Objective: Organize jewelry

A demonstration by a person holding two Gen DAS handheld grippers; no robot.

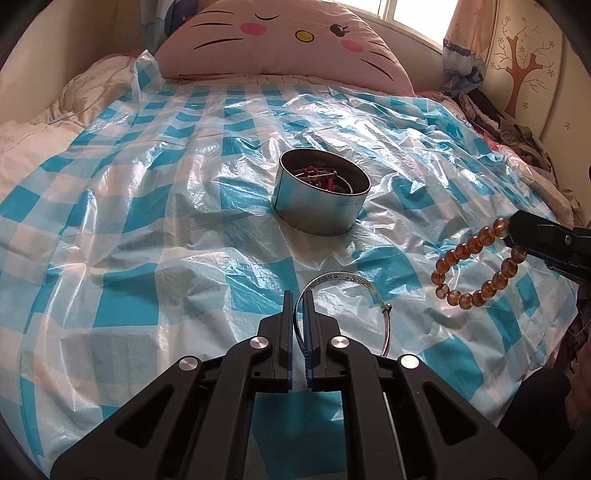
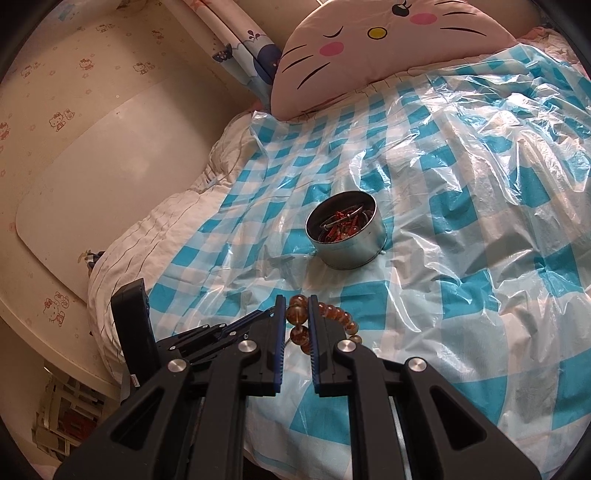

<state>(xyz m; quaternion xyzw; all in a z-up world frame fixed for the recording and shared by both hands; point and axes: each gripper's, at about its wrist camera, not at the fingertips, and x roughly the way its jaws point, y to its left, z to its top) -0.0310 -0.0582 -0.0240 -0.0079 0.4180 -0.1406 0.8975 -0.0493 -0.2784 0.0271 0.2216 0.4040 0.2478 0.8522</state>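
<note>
Meanwhile, near the round silver metal tin (image 1: 320,199), the left gripper (image 1: 299,306) pinches a thin silver bangle (image 1: 347,280) and the right gripper (image 2: 297,314) clamps an amber bead bracelet (image 1: 476,258); each should be released squarely over the tin's mouth.

Window (image 1: 410,14) daylight glares off plastic sheet (image 1: 184,177); fisheye edges curve darkly.

one round tin (image 1: 320,206), one silver bangle (image 1: 347,282), one amber bead bracelet (image 1: 476,266), one cat-face pillow (image 1: 288,40).

Tin (image 1: 320,199) on sheet (image 1: 147,221), pillow (image 1: 280,40) behind; jewelry (image 2: 341,225) in tin.
</note>
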